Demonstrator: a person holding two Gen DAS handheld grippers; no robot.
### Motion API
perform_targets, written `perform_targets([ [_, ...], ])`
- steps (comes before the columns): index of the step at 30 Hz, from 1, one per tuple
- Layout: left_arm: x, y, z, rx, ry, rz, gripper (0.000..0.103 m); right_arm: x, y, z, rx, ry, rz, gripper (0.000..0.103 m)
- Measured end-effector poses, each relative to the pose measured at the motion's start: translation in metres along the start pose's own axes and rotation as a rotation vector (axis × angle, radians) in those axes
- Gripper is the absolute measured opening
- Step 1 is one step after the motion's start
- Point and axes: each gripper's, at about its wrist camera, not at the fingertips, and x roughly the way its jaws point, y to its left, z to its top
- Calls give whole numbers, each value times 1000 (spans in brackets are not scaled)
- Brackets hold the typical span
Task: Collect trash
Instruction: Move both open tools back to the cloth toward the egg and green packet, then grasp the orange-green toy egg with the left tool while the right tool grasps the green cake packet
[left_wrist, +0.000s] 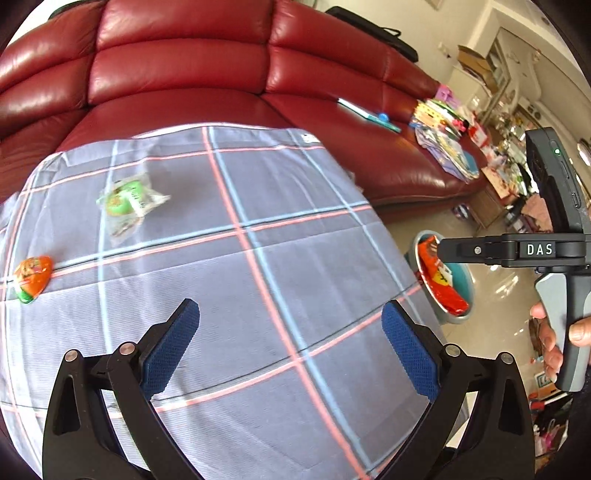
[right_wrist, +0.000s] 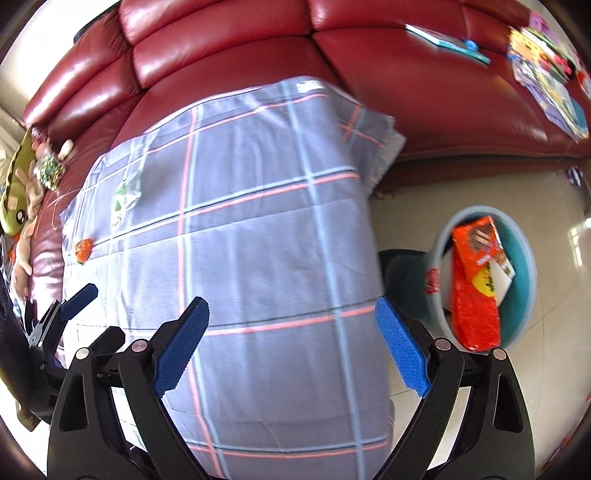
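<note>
A clear and green wrapper (left_wrist: 129, 201) lies on the checked cloth (left_wrist: 258, 314) at the far left; it also shows in the right wrist view (right_wrist: 125, 195). An orange wrapper (left_wrist: 32, 277) lies at the cloth's left edge, also in the right wrist view (right_wrist: 83, 251). A teal bin (right_wrist: 524, 280) on the floor to the right holds an orange-red snack bag (right_wrist: 476, 288). My left gripper (left_wrist: 290, 343) is open and empty above the cloth. My right gripper (right_wrist: 291, 339) is open and empty over the cloth's right side, beside the bin (left_wrist: 463, 291).
A red leather sofa (left_wrist: 177, 62) stands behind the cloth. Books and papers (left_wrist: 443, 136) are piled on its right seat. Soft toys (right_wrist: 22, 192) lie at the left. The tiled floor (right_wrist: 417, 192) lies to the right, with clutter beyond it.
</note>
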Motion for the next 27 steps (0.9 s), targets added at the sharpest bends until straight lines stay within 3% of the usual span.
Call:
perform_targets([
  [9,-39,108,-15,-139,-16,112,99,41,102,28,-156,26,15,87],
  [16,-44,180,-21,-216,3,207,99,79,171,49,-307,18,11,87],
  [27,-36,229,-17,-222,39,284,99,140,236,88,-390,68,21,87],
])
